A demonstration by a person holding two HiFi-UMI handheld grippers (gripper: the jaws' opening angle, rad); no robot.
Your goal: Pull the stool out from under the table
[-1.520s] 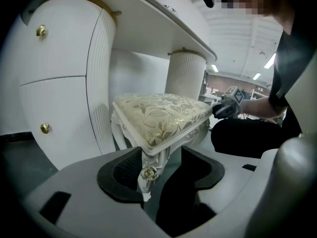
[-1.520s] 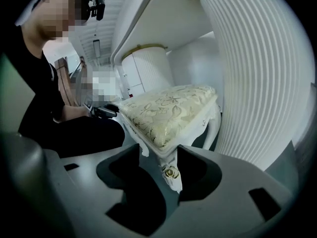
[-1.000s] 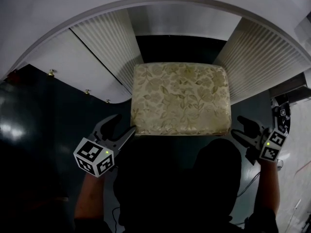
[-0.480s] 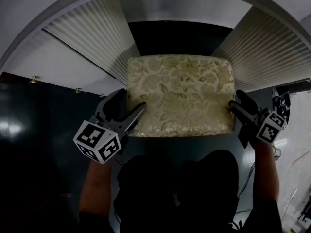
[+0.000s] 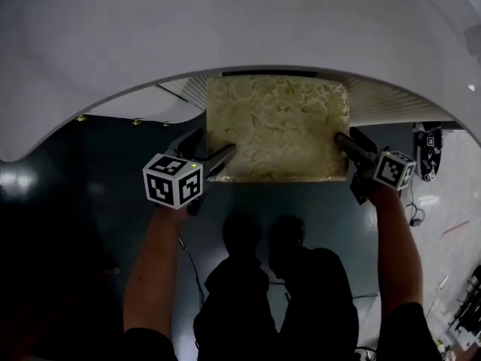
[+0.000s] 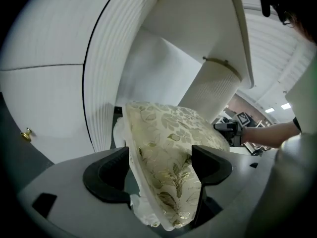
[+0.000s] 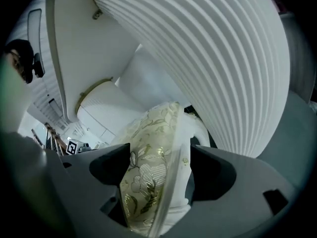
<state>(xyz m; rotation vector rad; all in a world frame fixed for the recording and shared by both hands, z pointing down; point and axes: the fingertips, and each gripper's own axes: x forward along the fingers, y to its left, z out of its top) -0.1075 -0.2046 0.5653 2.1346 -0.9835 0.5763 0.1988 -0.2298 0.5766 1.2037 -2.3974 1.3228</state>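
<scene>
The stool [image 5: 278,126] has a cream, gold-flowered cushion on a white frame and stands in the knee space under the white table [image 5: 225,36]; only its front part shows in the head view. My left gripper [image 5: 213,145] is at the seat's front left corner, my right gripper [image 5: 348,136] at its front right corner. In the left gripper view the cushion's corner [image 6: 168,133] lies between the jaws of the left gripper [image 6: 161,157]. The right gripper [image 7: 159,152] likewise straddles the seat's edge [image 7: 153,133]. Both pairs of jaws have just been opening and stand wide, not pressing.
Fluted white pedestals flank the stool, one on the left [image 6: 101,73] and one on the right [image 7: 213,58]. Small brass knobs [image 5: 80,118] sit on the left cabinet front. Cables [image 5: 417,216] lie on the dark floor at right.
Both grippers moved forward from beside the stool's front corners until the seat's edges sit between their jaws, and the jaws widened. The table top now covers more of the head view.
</scene>
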